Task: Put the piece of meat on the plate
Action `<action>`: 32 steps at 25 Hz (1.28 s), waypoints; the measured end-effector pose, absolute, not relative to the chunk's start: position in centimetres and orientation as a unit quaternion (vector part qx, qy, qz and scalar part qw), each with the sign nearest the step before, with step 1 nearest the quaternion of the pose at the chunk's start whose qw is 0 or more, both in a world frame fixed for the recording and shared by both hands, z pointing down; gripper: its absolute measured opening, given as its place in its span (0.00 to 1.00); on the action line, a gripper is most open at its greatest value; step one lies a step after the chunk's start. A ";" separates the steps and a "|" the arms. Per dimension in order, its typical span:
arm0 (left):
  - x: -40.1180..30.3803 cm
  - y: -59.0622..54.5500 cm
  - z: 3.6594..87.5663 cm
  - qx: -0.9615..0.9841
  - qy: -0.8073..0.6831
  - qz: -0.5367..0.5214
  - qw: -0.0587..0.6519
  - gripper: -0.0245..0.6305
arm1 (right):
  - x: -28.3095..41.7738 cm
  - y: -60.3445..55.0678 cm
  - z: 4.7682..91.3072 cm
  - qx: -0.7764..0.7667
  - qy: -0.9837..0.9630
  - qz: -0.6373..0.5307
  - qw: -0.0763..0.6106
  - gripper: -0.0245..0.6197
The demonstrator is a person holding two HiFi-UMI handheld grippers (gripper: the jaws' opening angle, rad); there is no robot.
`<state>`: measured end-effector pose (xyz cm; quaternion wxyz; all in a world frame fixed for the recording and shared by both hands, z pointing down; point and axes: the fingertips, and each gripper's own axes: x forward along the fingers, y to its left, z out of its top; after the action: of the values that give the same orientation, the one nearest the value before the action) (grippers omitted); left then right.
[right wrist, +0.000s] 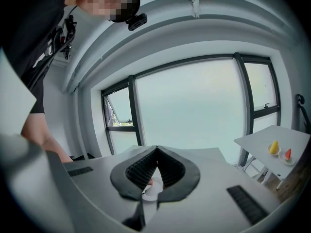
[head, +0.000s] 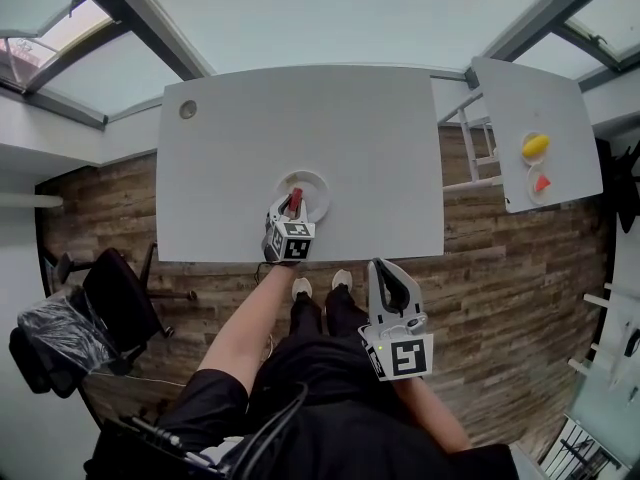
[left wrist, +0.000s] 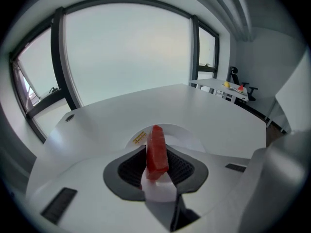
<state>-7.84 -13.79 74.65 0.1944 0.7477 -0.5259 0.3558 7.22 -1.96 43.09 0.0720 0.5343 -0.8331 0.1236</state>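
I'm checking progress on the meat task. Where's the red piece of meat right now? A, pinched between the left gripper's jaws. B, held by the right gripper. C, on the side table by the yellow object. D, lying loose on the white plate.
A: the left gripper view shows the piece of meat pinched in the left gripper, the white plate just beyond; the right gripper is shut, empty.

Head view: looks steeply down from high above the white table (head: 230, 168), frame centre. Left gripper view: rides low and close over that table, faces across it to the windows (left wrist: 126, 57); shares the plate (head: 318, 182) with the head view. Right gripper view: faces almost level toward windows. Side table (head: 530, 98) at right in all three.
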 end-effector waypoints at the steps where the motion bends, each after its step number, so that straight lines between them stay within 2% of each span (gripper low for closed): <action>1: -7.8 -13.7 74.6 0.749 -0.524 0.355 0.195 0.18 | 6.9 -2.0 43.2 0.530 -0.835 0.124 0.073 0.04; 8: -7.0 -13.2 74.5 0.766 -0.510 0.341 0.193 0.18 | 5.6 -1.8 43.8 0.516 -0.843 0.127 0.083 0.04; 13: -6.1 -12.4 75.0 0.782 -0.478 0.354 0.186 0.25 | 5.3 -1.6 43.9 0.516 -0.842 0.129 0.087 0.04; 24: -5.6 -12.2 75.8 0.793 -0.456 0.351 0.198 0.34 | 5.9 -0.7 43.9 0.522 -0.839 0.123 0.092 0.04; 32: -4.8 -12.1 75.8 0.802 -0.442 0.346 0.206 0.42 | 5.3 0.4 42.3 0.503 -0.856 0.106 0.053 0.04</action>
<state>-4.83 -12.14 75.78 0.2056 0.8019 -0.4419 0.3457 5.27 0.39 42.27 0.0534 0.5035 -0.8559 0.1056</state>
